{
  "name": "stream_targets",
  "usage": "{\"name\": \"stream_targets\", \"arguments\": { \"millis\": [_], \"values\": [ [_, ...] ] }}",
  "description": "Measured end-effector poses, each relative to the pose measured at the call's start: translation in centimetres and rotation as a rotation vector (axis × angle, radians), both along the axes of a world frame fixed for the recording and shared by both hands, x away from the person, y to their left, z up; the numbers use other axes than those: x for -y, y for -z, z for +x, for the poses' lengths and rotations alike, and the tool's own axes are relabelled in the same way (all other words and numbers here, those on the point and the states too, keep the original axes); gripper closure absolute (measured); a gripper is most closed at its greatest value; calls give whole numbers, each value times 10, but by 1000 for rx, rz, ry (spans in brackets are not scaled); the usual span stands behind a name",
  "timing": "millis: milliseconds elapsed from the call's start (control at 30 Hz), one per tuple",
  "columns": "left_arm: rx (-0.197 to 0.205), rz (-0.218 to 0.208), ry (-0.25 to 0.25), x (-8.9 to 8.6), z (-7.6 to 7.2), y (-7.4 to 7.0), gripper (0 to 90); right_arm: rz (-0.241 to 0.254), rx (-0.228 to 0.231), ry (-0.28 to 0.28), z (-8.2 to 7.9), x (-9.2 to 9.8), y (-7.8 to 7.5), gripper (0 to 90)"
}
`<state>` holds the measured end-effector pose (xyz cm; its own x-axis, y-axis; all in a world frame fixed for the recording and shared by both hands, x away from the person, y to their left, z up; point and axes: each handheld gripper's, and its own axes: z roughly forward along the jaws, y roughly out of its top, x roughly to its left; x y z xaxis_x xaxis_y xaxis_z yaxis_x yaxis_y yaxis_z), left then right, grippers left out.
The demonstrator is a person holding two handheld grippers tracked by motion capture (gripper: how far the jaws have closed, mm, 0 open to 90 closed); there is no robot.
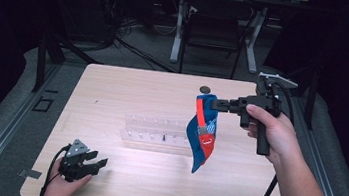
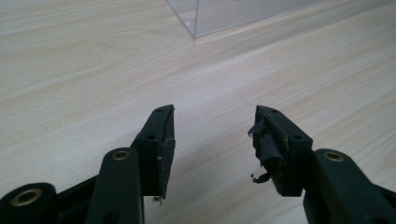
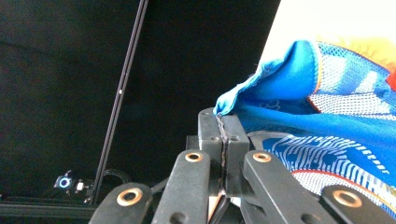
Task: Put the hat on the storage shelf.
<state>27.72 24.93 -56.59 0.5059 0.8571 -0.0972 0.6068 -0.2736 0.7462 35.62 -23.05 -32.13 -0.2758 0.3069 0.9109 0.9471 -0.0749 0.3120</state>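
Pale wood grain covers the table [image 1: 128, 85], which stands on a dark floor with grey mats at its sides. Near the table's front left corner, the left gripper [image 1: 98, 163] rests low on the surface in a hand [image 1: 62, 185] that comes in from the front edge. In the left gripper view its jaws stand wide apart with bare wood between them and nothing held; worn black padding [image 2: 265, 150] hangs loose from one jaw.

Farther in, near the middle of the table, lies a clear tray [image 1: 158, 132], long and shallow, with its length running side to side. A corner of its clear wall [image 2: 205, 16] shows ahead of the left jaws.

Just beside the tray's right end hangs a blue cloth [image 1: 203, 132] with orange-red bands and mesh panels. It is off the surface, dangling from its top edge, and its lower tip hangs over the wood in front of the tray. The right gripper [image 1: 217, 104] is raised over the right half of the table in the right hand [image 1: 274, 133] and points left. Its jaws are pressed together on the cloth's hem [image 3: 224, 108].

Near the far edge, behind the cloth, sits a small dark round thing [image 1: 205, 88]; I cannot tell what it is.
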Motion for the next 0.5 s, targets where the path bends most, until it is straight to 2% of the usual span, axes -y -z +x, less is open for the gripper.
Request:
{"name": "stream_targets", "arguments": {
  "millis": [233,433,500],
  "values": [
    [3,-1,8,2,-1,-1,492,10,2,-3,6,-14,-3,900],
    [28,-18,19,10,-3,-5,484,32,6,-2,14,-27,-5,900],
    [37,-11,31,12,-3,-5,486,35,8,-6,16,-32,-6,900]
  ]
}}
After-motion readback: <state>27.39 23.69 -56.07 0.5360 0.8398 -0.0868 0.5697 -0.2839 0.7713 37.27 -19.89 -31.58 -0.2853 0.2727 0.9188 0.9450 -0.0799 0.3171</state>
